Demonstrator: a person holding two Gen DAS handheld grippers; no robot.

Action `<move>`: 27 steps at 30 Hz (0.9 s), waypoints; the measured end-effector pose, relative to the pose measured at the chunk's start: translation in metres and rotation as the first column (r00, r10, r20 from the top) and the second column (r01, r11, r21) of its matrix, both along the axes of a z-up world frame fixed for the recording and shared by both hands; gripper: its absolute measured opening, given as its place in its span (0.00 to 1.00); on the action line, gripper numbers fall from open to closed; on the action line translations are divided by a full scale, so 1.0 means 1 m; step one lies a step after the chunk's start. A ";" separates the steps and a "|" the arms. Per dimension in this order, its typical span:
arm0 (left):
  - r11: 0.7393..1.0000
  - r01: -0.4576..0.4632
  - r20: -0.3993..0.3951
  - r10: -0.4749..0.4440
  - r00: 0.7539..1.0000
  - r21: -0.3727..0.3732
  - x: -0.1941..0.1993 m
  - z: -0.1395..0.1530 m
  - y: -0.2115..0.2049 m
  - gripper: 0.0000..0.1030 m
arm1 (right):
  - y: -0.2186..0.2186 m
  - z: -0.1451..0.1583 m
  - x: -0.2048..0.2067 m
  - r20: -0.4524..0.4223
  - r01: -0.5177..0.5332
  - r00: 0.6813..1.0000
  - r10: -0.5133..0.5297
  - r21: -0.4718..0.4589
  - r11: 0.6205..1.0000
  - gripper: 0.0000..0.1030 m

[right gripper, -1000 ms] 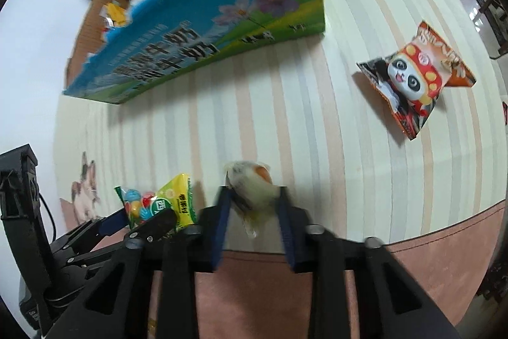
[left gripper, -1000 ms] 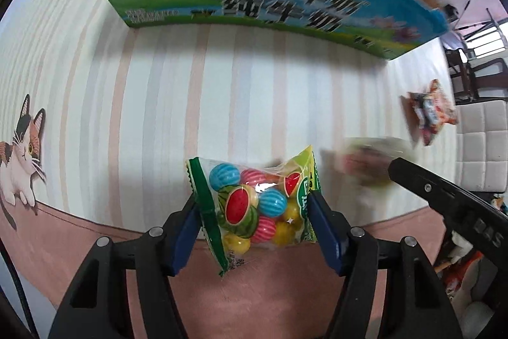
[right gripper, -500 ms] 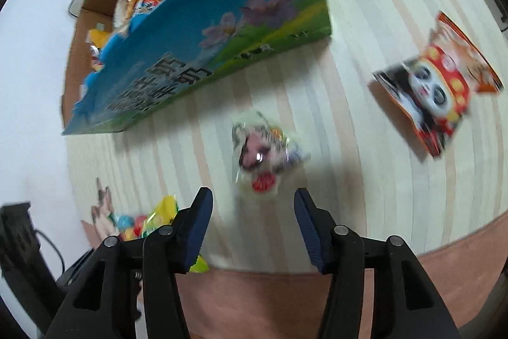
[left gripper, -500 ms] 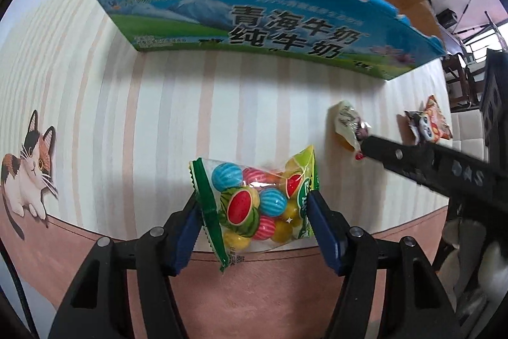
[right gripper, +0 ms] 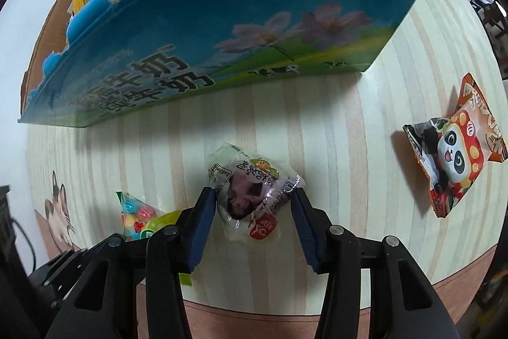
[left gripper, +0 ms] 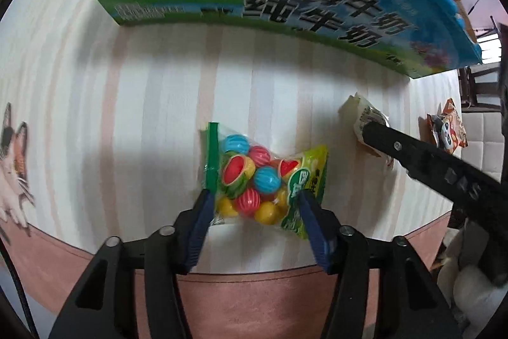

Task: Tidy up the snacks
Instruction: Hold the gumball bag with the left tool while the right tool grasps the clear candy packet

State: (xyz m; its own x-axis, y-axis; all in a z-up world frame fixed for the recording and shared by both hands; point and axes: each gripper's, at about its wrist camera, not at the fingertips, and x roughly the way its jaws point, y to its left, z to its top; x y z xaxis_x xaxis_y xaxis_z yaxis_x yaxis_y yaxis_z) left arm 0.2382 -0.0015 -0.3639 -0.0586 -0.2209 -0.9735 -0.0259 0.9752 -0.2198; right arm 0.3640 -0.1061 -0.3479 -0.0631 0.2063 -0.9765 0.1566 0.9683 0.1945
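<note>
Striped tablecloth [right gripper: 365, 123], blue box [right gripper: 222, 30] of snacks across the top of both frames; both hands are at the pick-up step, next is squeeze, lift and drop into the box. Left gripper [left gripper: 255, 207] points steeply down, jaws just closing, pads pressing the sides of the candy bag [left gripper: 263, 180] at centre frame. Right gripper [right gripper: 250, 208] likewise nose-down, jaws closing round the pale packet [right gripper: 250, 193], left pad touching, right pad just shy, so not gripped yet; panda bag [right gripper: 457, 154] waits at right edge
</note>
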 end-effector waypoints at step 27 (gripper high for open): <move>0.999 0.034 0.083 -0.036 0.996 0.024 -0.007 0.034 -0.007 0.52 | -0.004 0.030 -0.018 0.046 -0.018 0.999 0.013 0.109 0.994 0.01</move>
